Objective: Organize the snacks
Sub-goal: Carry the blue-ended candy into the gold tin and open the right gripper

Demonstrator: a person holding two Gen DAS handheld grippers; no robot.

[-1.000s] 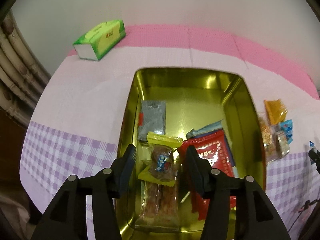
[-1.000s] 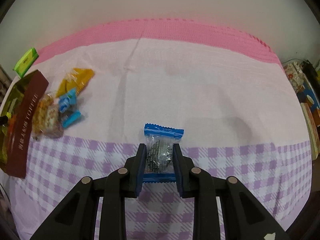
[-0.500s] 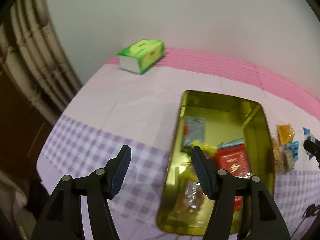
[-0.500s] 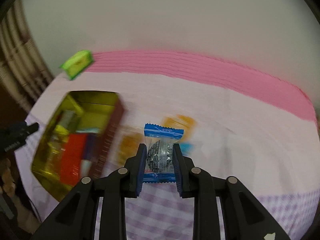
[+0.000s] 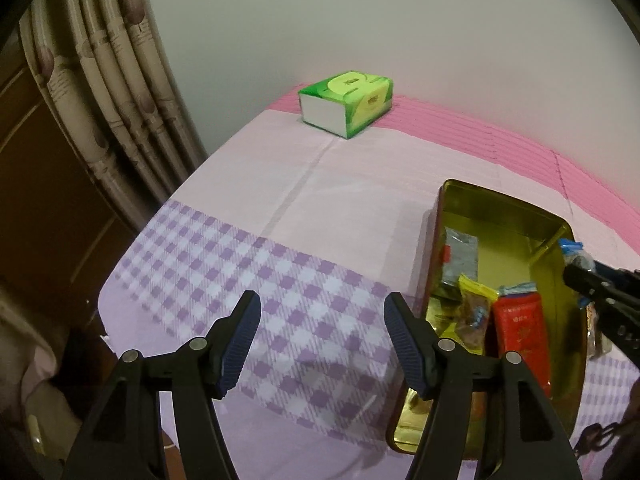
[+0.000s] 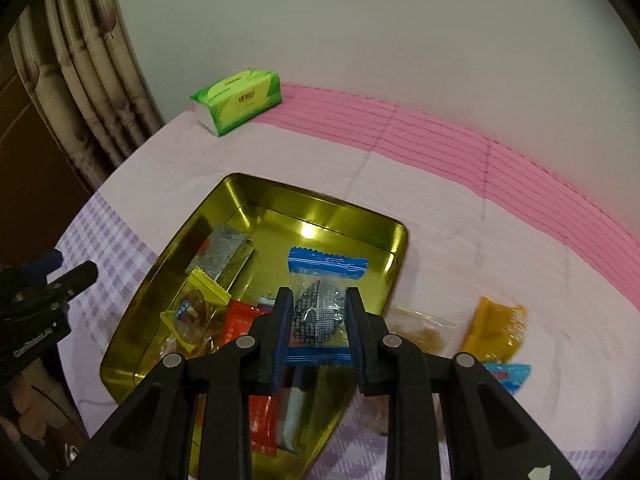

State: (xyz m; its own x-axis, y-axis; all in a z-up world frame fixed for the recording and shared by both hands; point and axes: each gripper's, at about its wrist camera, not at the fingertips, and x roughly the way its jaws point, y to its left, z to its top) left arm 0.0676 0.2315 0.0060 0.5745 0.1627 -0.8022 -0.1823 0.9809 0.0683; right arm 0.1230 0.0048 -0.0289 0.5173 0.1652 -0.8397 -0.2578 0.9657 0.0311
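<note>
A gold tin point(image 6: 304, 192) lies open on the pink and purple-checked cloth. Inside it are a grey foil packet point(image 6: 222, 252), a yellow-ended packet point(image 6: 196, 308) and a red packet point(image 6: 240, 320). My right gripper point(image 6: 318, 294) hangs above the tin's right half, shut on a clear packet with blue ends point(image 6: 327, 266). On the cloth right of the tin lie an orange packet point(image 6: 496, 328), a light blue packet point(image 6: 508, 374) and a clear packet of brown snacks point(image 6: 424, 332). My left gripper point(image 5: 322, 298) stands open and empty over the checked cloth, left of the tin point(image 5: 500, 196).
A green tissue box point(image 5: 346, 102) sits at the far left corner of the table by the white wall. A patterned curtain point(image 5: 100, 80) hangs past the table's left edge. Plain cloth stretches between the box and the tin.
My left gripper let go of the yellow-ended packet in the tin, opened wider and moved left off the tin. My right gripper carried the blue-ended packet left from the checked cloth to above the tin.
</note>
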